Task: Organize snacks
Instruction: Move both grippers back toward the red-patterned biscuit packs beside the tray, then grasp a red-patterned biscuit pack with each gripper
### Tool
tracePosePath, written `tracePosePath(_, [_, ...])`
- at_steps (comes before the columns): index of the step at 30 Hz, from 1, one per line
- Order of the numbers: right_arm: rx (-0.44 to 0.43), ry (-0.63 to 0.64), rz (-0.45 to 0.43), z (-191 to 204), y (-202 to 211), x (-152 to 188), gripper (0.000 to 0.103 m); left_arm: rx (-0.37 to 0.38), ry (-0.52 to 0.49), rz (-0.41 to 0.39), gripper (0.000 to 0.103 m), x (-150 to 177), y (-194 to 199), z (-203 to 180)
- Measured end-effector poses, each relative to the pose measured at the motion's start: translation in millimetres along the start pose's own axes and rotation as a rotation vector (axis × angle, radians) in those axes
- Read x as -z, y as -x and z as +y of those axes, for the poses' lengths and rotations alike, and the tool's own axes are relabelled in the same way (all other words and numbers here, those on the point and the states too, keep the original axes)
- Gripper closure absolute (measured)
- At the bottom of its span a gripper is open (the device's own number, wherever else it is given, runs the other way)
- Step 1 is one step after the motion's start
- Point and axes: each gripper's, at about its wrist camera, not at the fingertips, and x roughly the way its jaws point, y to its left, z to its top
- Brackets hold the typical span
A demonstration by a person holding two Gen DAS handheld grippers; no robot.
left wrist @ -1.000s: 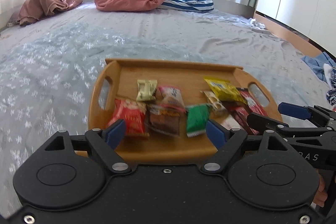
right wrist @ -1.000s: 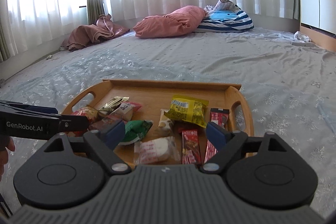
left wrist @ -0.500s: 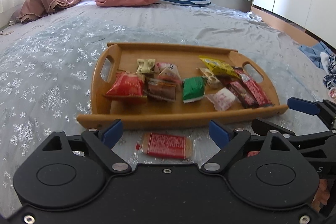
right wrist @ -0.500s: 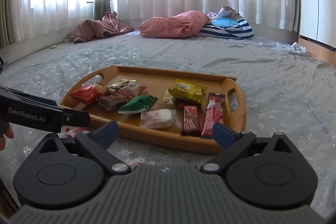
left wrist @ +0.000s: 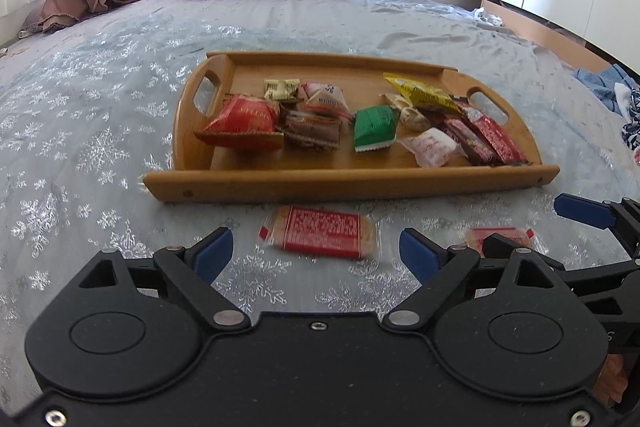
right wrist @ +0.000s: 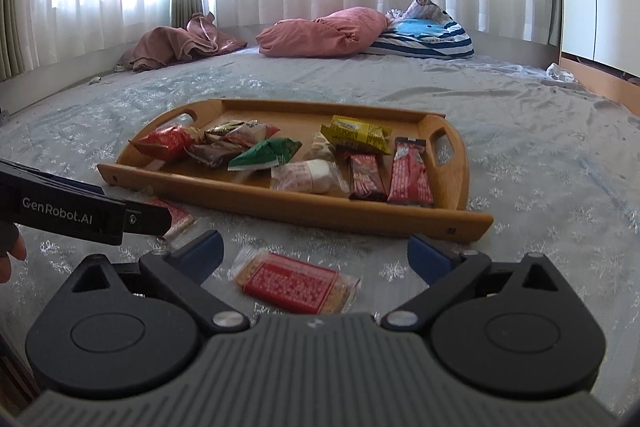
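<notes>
A wooden tray [left wrist: 352, 181] [right wrist: 288, 205] lies on the bed and holds several wrapped snacks, among them a red bag [left wrist: 244, 125], a green packet [left wrist: 374, 127], a yellow packet [left wrist: 420, 93] and red bars [right wrist: 410, 173]. Two red cracker packets lie on the sheet in front of the tray. One red cracker packet [left wrist: 320, 233] sits just ahead of my open left gripper [left wrist: 316, 261], untouched. The other red cracker packet [right wrist: 294, 281] lies between the open fingers of my right gripper [right wrist: 318, 255], the pads clear of it. Each gripper shows at the edge of the other's view.
The bed has a grey snowflake sheet [left wrist: 80, 147]. A pink pillow [right wrist: 324, 37], a striped cushion [right wrist: 428, 35] and a brown cloth [right wrist: 176, 43] lie at the far side by the curtains. Blue clothes [left wrist: 612, 91] lie at the right. A hand [right wrist: 10, 255] shows at the left edge.
Both grippers have drawn back from over the tray and sunk toward the sheet. The two red cracker packets in front of the tray have come into view. Both jaws have widened a little.
</notes>
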Motion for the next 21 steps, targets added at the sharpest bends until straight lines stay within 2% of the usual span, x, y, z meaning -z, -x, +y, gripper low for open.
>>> tracePosePath(16, [0.020, 0.016, 0.040, 5.1, -12.0, 12.5, 0.000, 0.012, -0.047, -0.018, 0.014, 9.1, -12.0, -8.9])
tracePosePath(21, [0.018, 0.039, 0.043, 8.2, -13.4, 12.2, 0.003, -0.002, -0.069, -0.026, 0.015, 8.5, -17.0, -12.2])
